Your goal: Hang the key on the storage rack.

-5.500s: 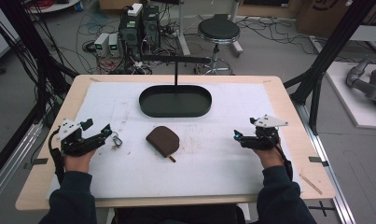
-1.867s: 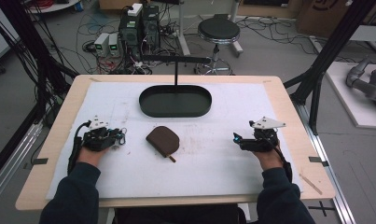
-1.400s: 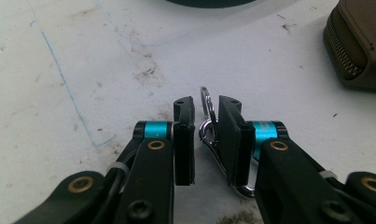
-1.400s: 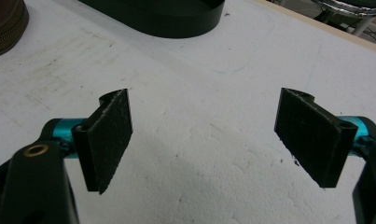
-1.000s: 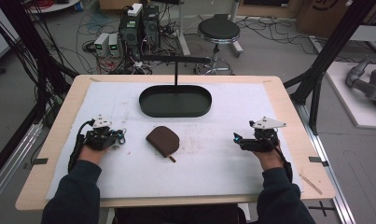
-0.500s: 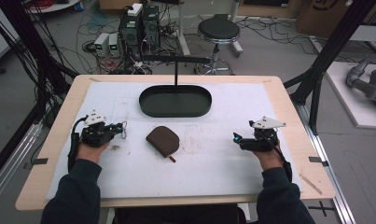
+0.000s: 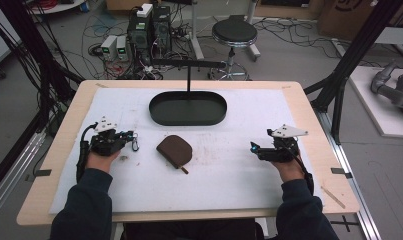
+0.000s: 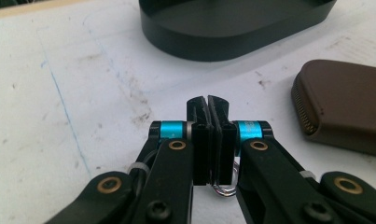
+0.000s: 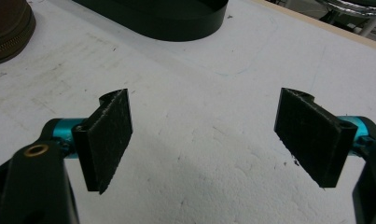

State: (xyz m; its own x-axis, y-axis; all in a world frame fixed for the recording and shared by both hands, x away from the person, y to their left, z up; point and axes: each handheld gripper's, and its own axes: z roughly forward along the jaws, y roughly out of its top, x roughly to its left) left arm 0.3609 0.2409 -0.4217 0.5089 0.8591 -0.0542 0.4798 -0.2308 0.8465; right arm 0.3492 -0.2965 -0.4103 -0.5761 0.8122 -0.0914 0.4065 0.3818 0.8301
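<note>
My left gripper rests on the white mat at the left, shut on a small metal key ring. In the left gripper view the pads of the left gripper meet, and the key ring's wire loop pokes out beneath them. A brown zipped pouch lies on the mat just right of it, also seen as the pouch close by. My right gripper sits at the right side, open, with bare mat between the pads of the right gripper.
A black oval tray with an upright post and crossbar stands at the back centre of the mat; the tray lies ahead of the left jaws. White mat stretches between pouch and right gripper. Wooden table edges frame the mat.
The left gripper, open beside the key ring in the earliest frame, has slid right and shut on it, then edged slightly farther from the person. The right gripper has stayed put.
</note>
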